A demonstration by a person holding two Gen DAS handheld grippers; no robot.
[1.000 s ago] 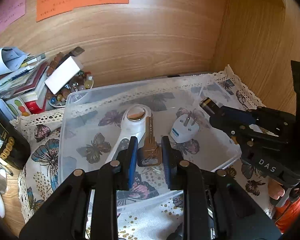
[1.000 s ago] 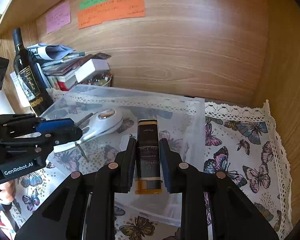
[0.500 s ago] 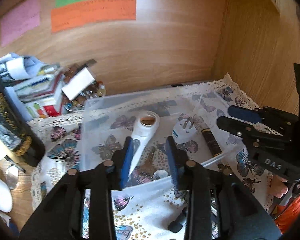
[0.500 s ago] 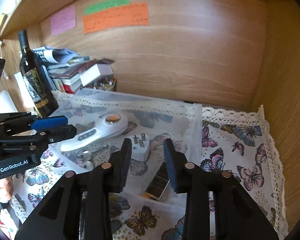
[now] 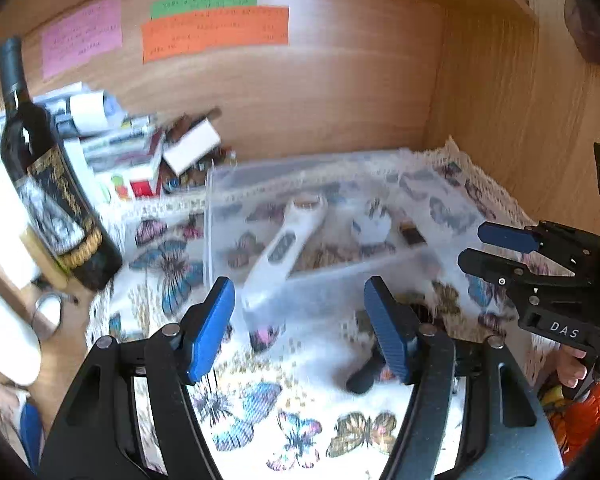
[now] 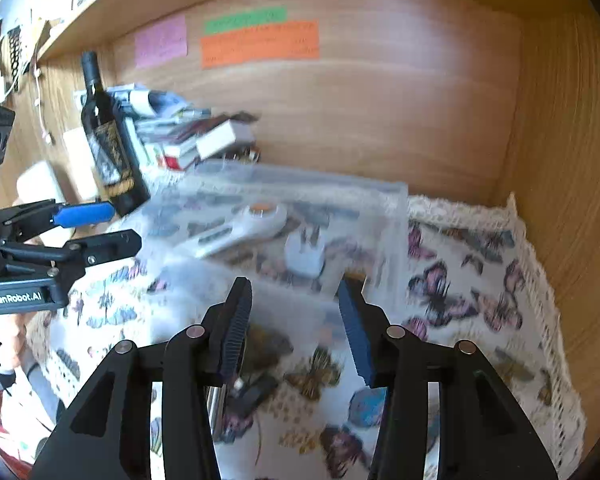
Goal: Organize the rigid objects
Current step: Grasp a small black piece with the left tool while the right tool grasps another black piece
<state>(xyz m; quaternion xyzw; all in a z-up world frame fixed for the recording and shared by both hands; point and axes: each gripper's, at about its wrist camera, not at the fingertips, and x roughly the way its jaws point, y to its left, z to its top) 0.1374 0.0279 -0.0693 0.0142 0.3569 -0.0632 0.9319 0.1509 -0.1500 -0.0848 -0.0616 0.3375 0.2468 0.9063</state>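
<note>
A clear plastic bin (image 5: 216, 216) (image 6: 396, 208) stands on the butterfly cloth. In it lie a long white device (image 5: 284, 244) (image 6: 240, 226), a white plug adapter (image 5: 370, 222) (image 6: 304, 254) and a small dark tube (image 5: 412, 236). My left gripper (image 5: 300, 320) is open and empty, in front of the bin. My right gripper (image 6: 296, 324) is open and empty, also short of the bin; it shows at the right of the left wrist view (image 5: 496, 248). A small dark object (image 5: 364, 372) (image 6: 252, 394) lies on the cloth near the fingers. Both views are blurred.
A wine bottle (image 5: 48, 192) (image 6: 110, 148) stands left of the bin, beside a stack of books and boxes (image 5: 140, 148). Wooden walls close the back and right. Coloured notes (image 5: 216, 28) hang on the back wall. A white object (image 5: 4, 344) lies at far left.
Both grippers let go of their items into the bin, the left a key and the right the dark tube, opened wide and pulled back and up from it.
</note>
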